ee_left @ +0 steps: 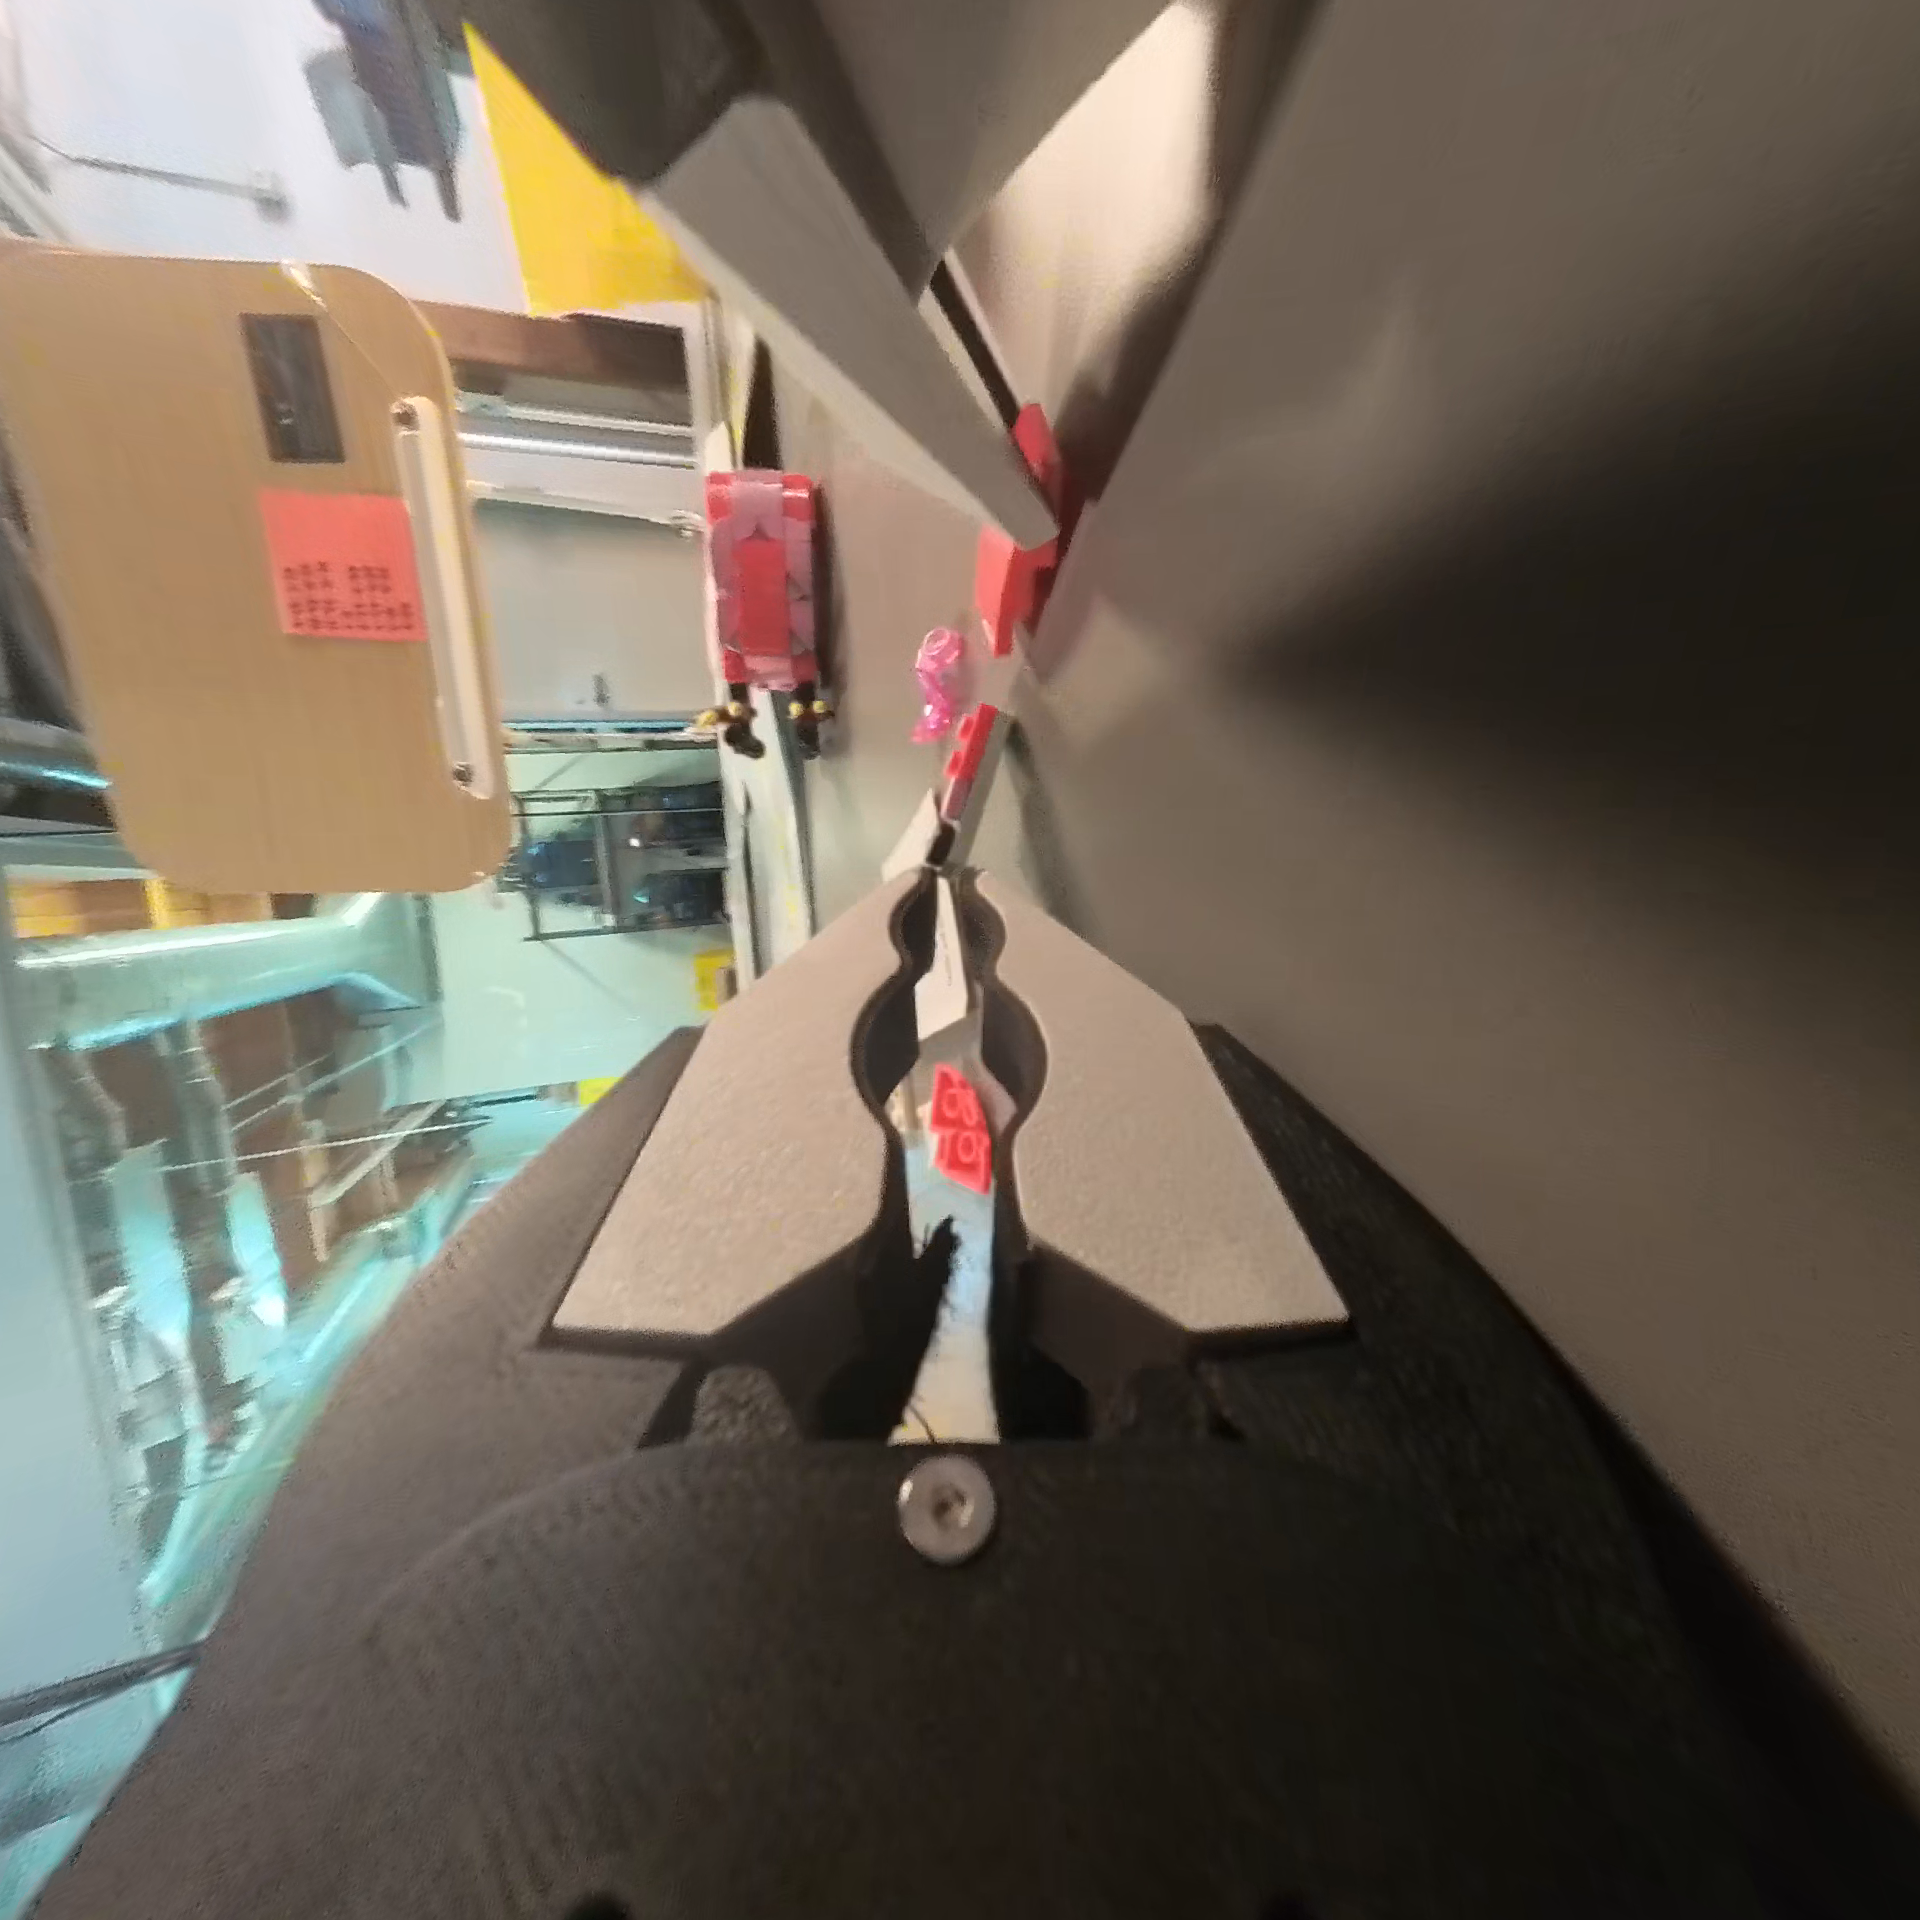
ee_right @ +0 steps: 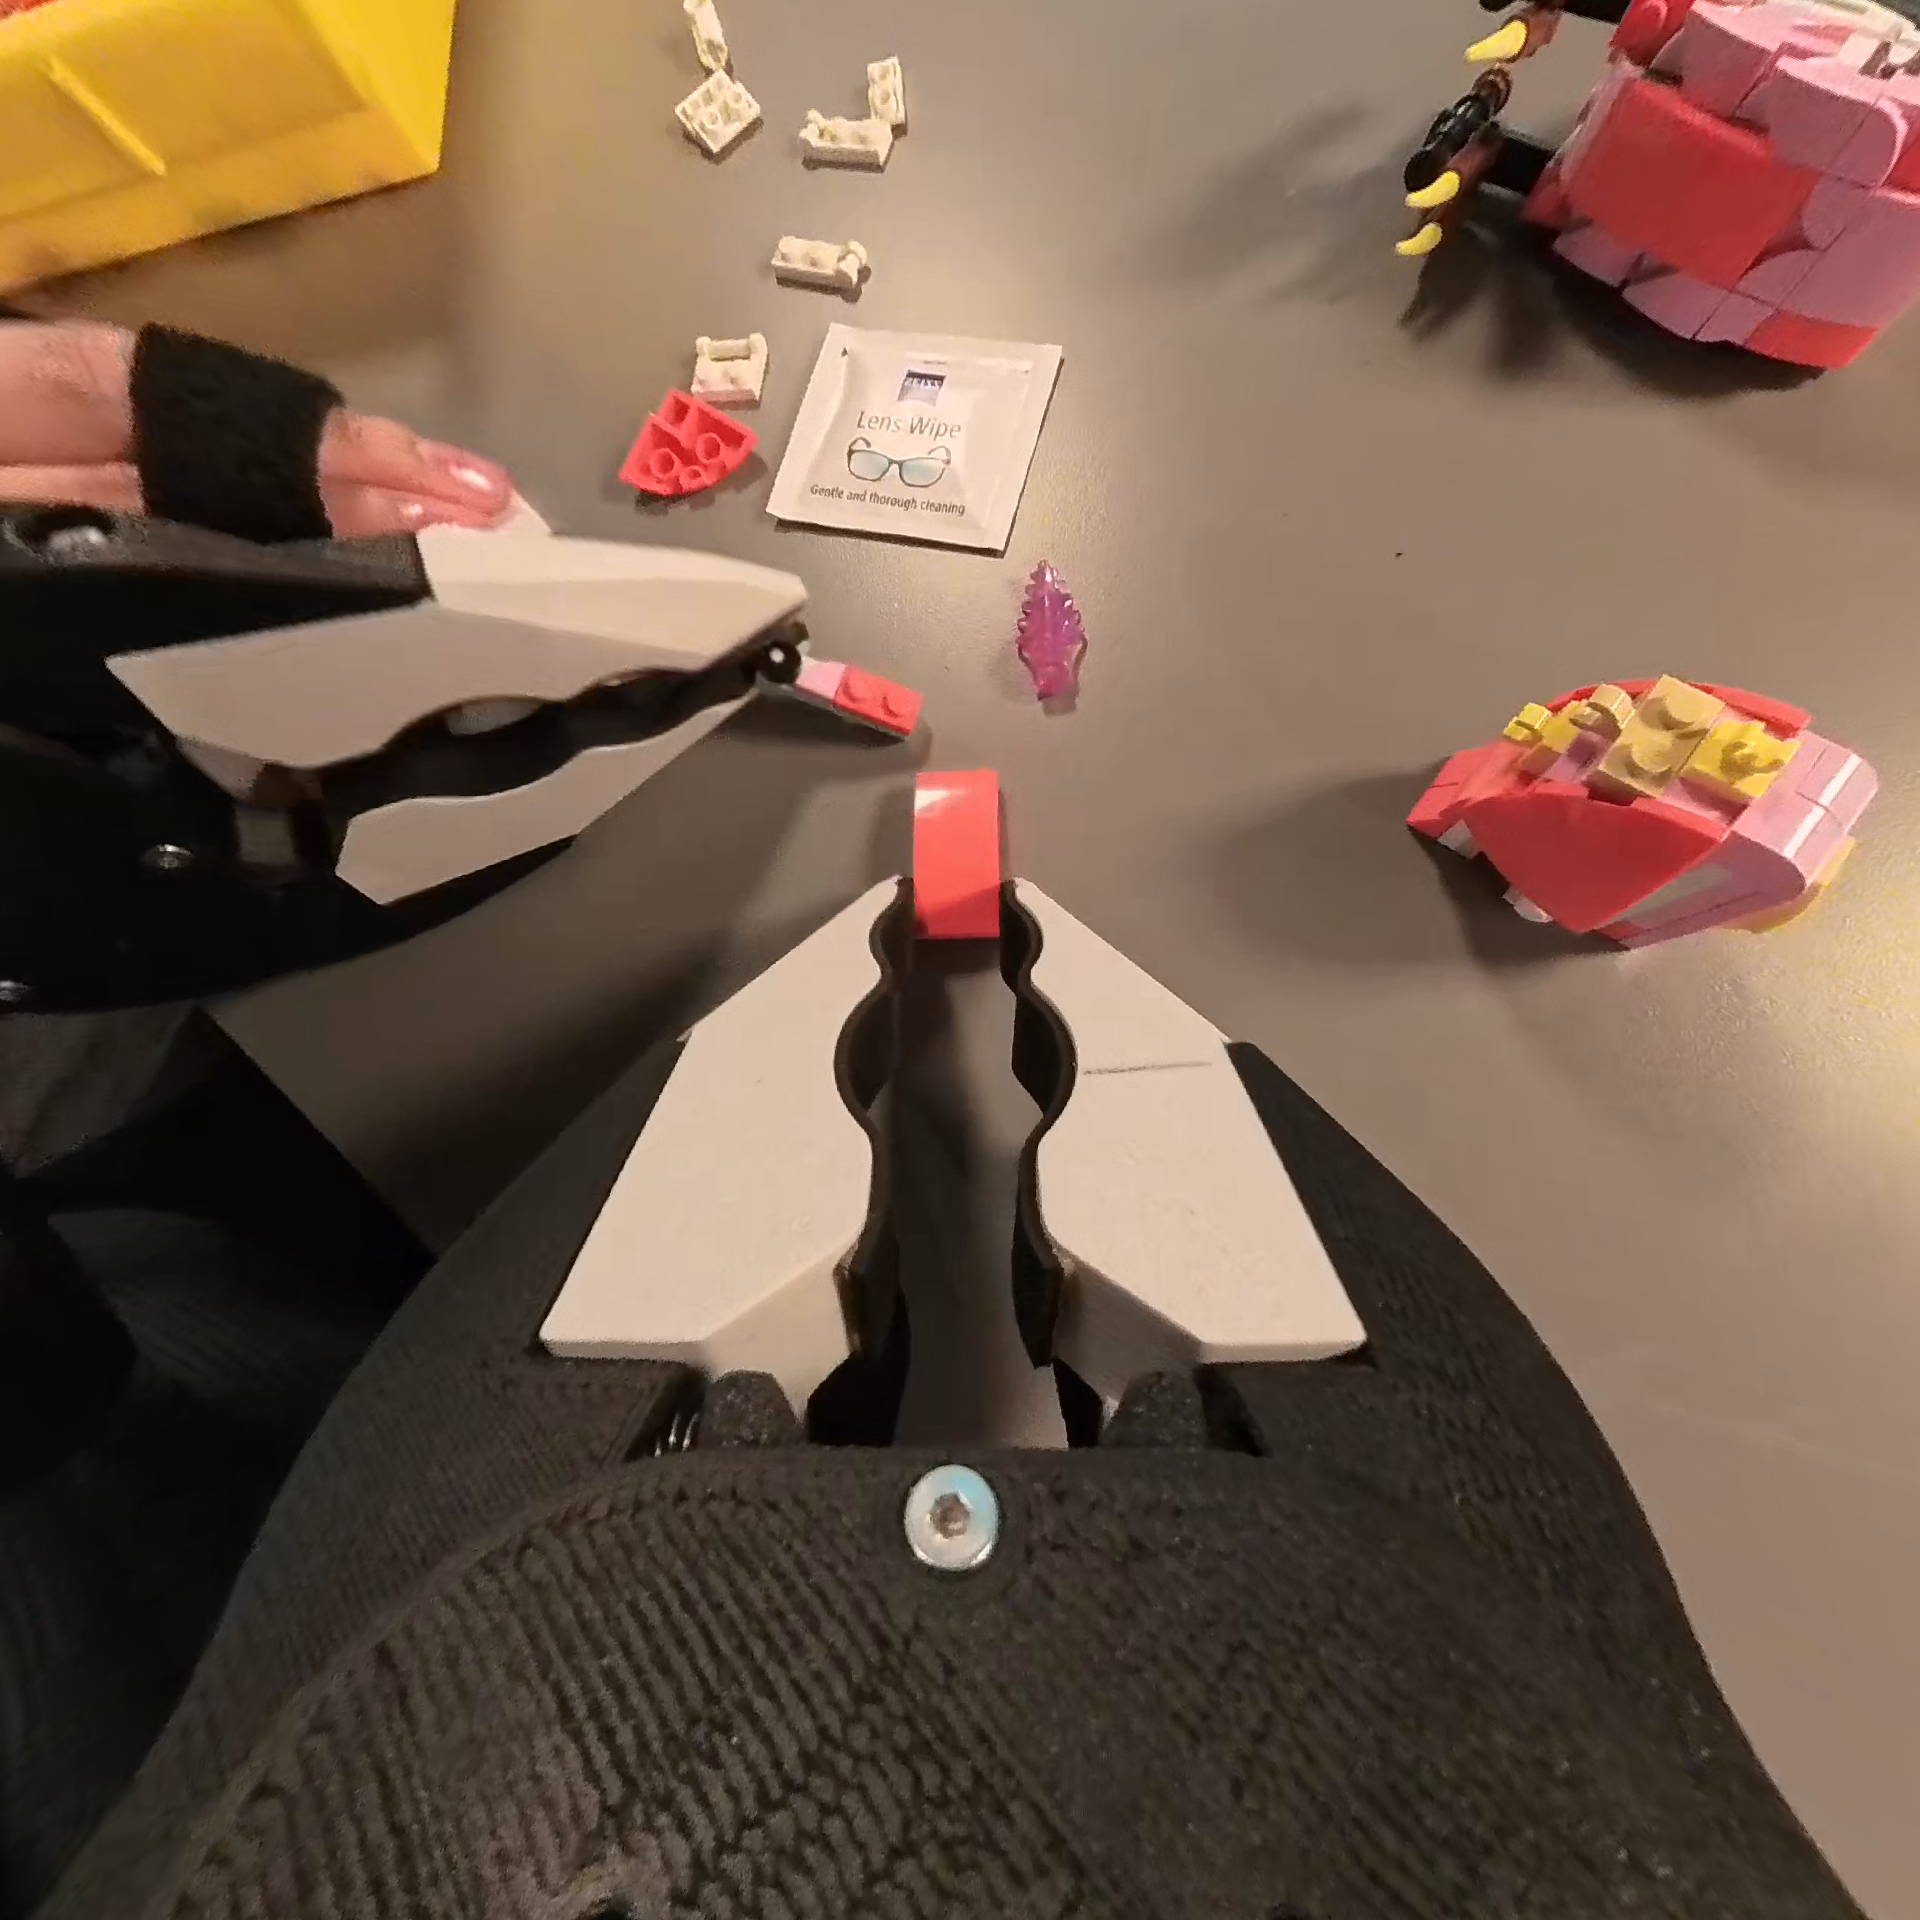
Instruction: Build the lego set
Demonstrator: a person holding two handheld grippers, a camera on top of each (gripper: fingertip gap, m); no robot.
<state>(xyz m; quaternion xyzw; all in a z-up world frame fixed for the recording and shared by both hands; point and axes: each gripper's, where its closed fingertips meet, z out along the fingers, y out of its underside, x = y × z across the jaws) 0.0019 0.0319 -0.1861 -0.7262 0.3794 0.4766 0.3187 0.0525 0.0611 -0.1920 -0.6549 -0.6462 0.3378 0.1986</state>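
Right wrist view, fingers (ee_right: 1013, 914) gripping curved red brick (ee_right: 956, 852), level over table (ee_right: 1351, 1143)

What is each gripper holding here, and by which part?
The right gripper clamps a red curved brick by the sides of its near end. The left gripper pinches a small red-and-pink plate assembly by its black end piece.

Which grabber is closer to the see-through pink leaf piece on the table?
Left, I think, but it's close. The left gripper sits just left of the pink leaf, its small brick piece pointing toward it. The right gripper, clamping a red curved brick, sits below it.
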